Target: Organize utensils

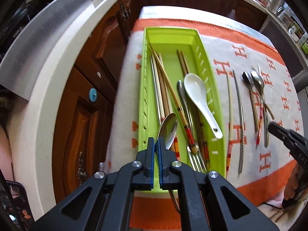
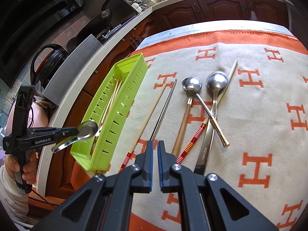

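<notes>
My left gripper (image 1: 156, 140) is shut on a metal spoon (image 1: 168, 129), pinching it at the neck just above the near end of the green tray (image 1: 142, 96). The right wrist view shows this spoon (image 2: 87, 130) hanging in the left gripper (image 2: 76, 130) beside the tray (image 2: 127, 59). Inside the tray lie chopsticks (image 1: 163, 88), a white ceramic spoon (image 1: 198, 96), a fork (image 1: 194, 157) and a metal spoon. My right gripper (image 2: 155, 143) is shut on nothing, above the cloth near loose chopsticks (image 2: 152, 111) and two metal spoons (image 2: 192, 84).
The tray sits by the left edge of a table covered with an orange and white patterned cloth (image 2: 250, 115). Beyond that edge are brown wooden cabinets (image 1: 92, 77) and a pale counter edge (image 1: 48, 67). A person's hand (image 2: 11, 165) holds the left gripper's handle.
</notes>
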